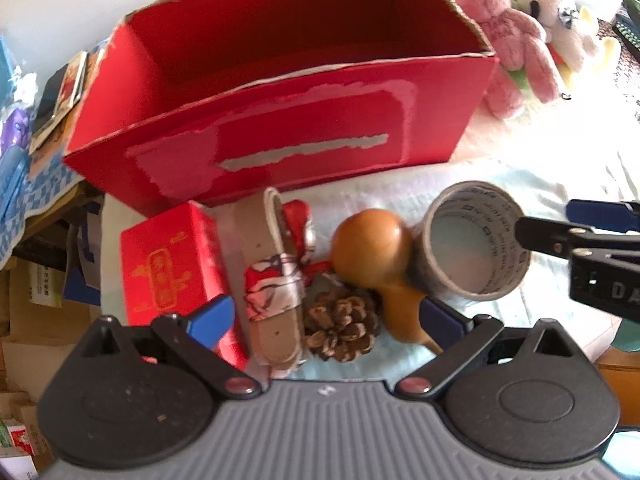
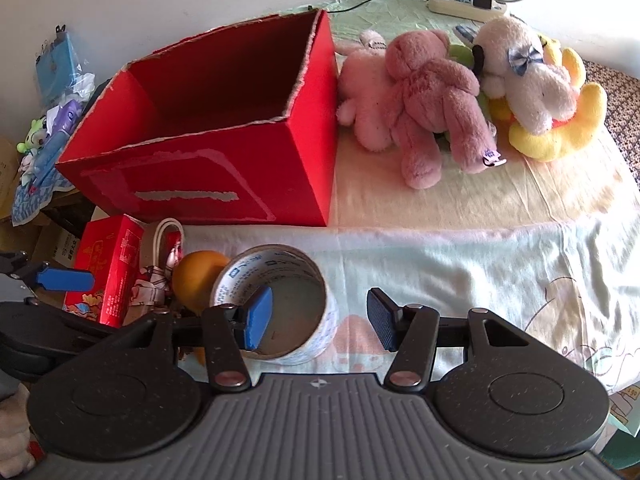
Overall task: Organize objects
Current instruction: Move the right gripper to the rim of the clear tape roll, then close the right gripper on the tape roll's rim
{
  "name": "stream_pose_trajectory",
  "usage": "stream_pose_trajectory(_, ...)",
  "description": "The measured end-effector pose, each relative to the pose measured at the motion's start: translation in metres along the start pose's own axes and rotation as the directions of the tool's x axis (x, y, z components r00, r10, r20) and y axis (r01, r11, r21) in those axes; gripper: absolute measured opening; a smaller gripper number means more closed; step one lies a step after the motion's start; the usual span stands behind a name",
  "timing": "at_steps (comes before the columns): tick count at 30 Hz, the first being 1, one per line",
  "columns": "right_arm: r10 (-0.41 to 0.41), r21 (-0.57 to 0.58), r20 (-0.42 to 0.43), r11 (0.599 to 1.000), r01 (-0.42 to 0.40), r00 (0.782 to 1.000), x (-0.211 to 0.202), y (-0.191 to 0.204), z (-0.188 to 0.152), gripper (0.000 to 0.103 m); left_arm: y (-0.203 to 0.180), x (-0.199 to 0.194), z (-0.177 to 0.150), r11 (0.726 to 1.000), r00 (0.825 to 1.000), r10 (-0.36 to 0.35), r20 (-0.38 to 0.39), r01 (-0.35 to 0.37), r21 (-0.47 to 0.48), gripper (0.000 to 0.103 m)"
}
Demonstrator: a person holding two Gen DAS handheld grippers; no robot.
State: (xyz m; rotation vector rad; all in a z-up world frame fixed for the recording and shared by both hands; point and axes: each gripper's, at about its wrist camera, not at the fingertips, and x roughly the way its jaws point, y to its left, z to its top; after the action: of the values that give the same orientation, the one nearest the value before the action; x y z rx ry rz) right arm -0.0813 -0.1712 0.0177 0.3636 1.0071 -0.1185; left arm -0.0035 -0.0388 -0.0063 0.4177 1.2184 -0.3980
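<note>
open and empty, both tongs: right gripper (image 2: 319, 322) spread wide with its left pad dipped inside the ring of the tape roll (image 2: 280, 308) and the other pad outside, straddling the near wall without pinching it; left gripper (image 1: 326, 320) equally wide, hovering over the pine cone (image 1: 342, 330) and the belt-like strap with red ribbon (image 1: 276, 276), gripping nothing. lying flat on the pale cloth of the table (image 2: 460, 264), that tape roll, just in front of the open red cardboard box (image 2: 208, 148), touching the tan gourd (image 1: 372, 248) on one side; small red carton (image 1: 172, 264) further left; pile of plush toys (image 2: 440, 100) beside the box, well apart from the tape. likely light and stiff, that roll, a rigid card core that won't crush, outer face probably a bit slick. best taken across the wall, one pad inside and one outside, as now lined up. gourd: hard, rounded, apt to roll; safer held at the narrow neck. pine cone: light, brittle scales, gentle squeeze only.
</note>
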Motion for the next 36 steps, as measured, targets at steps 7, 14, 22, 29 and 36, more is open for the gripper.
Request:
stream_pose_trajectory(7, 0.044, 0.012, -0.016, 0.999, -0.044, 0.999, 0.012, -0.011, 0.001, 0.049, -0.007, 0.002, 0.006, 0.996, 0.996, -0.093, 0.007, 0.093, 0.002, 0.081)
stream_pose_trajectory(14, 0.04, -0.016, -0.042, 0.999, -0.04, 0.998, 0.027, -0.016, 0.009, 0.042, -0.009, 0.009, 0.014, 0.982, 0.982, -0.187, 0.019, 0.187, -0.027, 0.061)
stream_pose_trajectory(22, 0.088, -0.007, -0.08, 0.996, -0.089, 0.993, 0.043, -0.022, 0.014, 0.026, -0.016, 0.01, 0.027, 0.961, 0.962, -0.274, 0.001, 0.274, -0.016, 0.051)
stream_pose_trajectory(29, 0.123, -0.013, -0.078, 0.992, -0.124, 0.989, 0.045, -0.027, 0.016, 0.011, -0.022, 0.02, 0.032, 0.968, 0.968, -0.251, -0.019, 0.251, 0.009, 0.045)
stream_pose_trajectory(36, 0.119, -0.003, -0.064, 0.993, -0.119, 0.991, 0.042, -0.038, 0.017, 0.011, -0.019, 0.006, 0.032, 0.96, 0.96, -0.278, 0.023, 0.277, 0.033, 0.046)
